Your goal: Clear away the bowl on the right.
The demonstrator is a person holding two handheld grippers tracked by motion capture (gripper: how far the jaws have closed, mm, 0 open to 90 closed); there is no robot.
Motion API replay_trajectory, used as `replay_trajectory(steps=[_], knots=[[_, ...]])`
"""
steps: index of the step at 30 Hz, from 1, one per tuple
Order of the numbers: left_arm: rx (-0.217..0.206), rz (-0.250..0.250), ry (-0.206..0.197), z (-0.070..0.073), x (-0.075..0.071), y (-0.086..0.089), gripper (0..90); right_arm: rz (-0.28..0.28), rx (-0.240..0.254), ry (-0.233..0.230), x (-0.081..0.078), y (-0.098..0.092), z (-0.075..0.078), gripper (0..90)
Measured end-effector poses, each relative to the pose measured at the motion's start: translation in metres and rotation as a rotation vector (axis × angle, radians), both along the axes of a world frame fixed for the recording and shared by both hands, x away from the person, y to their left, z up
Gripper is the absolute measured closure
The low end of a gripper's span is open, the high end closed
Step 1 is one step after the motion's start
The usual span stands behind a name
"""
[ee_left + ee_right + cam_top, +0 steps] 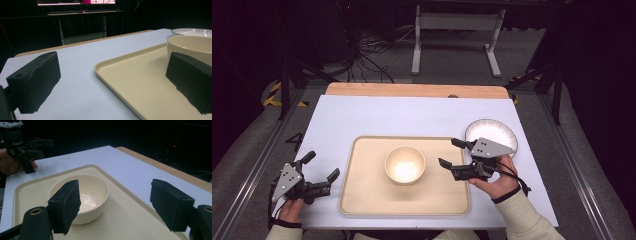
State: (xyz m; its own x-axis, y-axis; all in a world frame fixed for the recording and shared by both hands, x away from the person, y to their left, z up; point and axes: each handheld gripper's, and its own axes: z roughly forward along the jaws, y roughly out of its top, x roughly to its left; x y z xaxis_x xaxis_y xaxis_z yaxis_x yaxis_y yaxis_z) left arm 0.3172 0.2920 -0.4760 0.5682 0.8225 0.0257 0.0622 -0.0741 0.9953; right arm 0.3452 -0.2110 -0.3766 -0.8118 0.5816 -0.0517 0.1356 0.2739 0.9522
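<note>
A cream bowl (405, 165) stands empty in the middle of a beige tray (362, 195). My right gripper (451, 152) is open at the tray's right edge, its jaws pointing left toward the bowl with nothing between them. In the right gripper view the bowl (86, 195) lies just ahead, partly behind the left jaw. My left gripper (321, 165) rests open near the table's front left corner, beside the tray's left edge. In the left gripper view the tray (130, 80) and the bowl (192, 46) show between and behind the empty jaws.
A white plate with a dark rim (490, 134) lies on the table right of the tray, behind my right hand. The white table top (412, 115) has a wooden strip along its far edge. A table frame and cables (377, 50) stand on the floor beyond.
</note>
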Motion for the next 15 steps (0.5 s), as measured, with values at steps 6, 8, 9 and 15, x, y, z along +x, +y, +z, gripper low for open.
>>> replay_trajectory(steps=[6, 8, 9, 15], knots=[[0.0, 0.001, 0.001, 0.0, 0.0, 0.0, 0.2, -0.016, 0.03, -0.033, -0.007, -0.016, -0.003, 24.4], [0.0, 0.001, 0.001, 0.0, 0.0, 0.0, 0.1, -0.019, 0.04, -0.055, -0.009, -0.021, -0.004, 24.7], [0.0, 0.001, 0.001, 0.0, 0.0, 0.0, 0.1, -0.02, 0.041, -0.059, -0.009, -0.022, -0.004, 24.8], [0.001, 0.0, 0.0, 0.0, 0.0, 0.0, 0.1, -0.044, 0.058, -0.086, -0.013, -0.032, -0.014, 24.9]])
